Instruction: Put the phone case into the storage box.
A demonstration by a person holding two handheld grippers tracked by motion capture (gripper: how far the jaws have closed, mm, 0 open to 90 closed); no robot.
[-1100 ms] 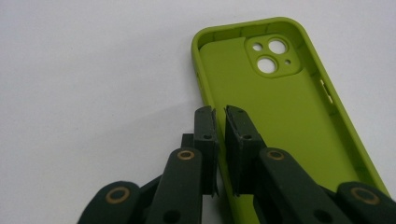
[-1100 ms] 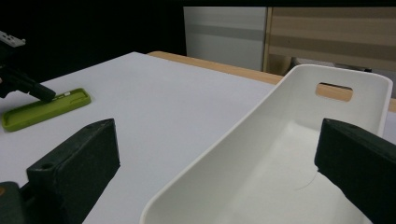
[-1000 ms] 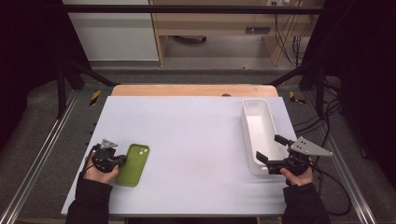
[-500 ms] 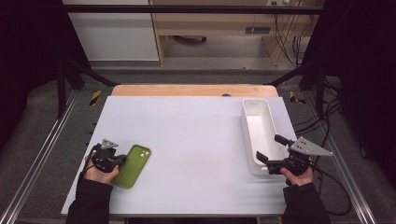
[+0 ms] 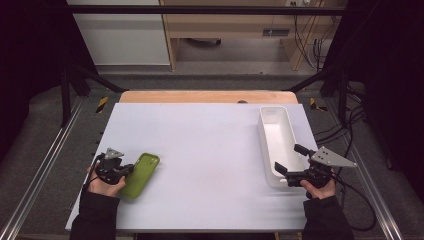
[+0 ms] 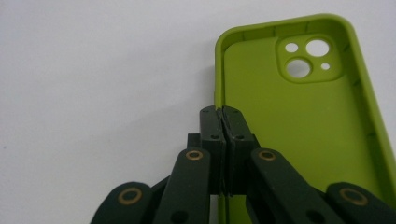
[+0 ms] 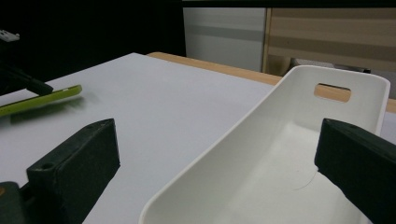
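Counting what lies on your table (image 5: 200, 150): one green case (image 5: 140, 174) near its left front, one white bin (image 5: 276, 142) at its right. Your left gripper (image 6: 223, 114) is clamped on the case's side wall; that gripper's view shows the hollow inside and three lens holes, too small to make out from above. Your right gripper (image 7: 215, 154) stands wide apart, straddling the bin's near end, whose near corner is cut off.
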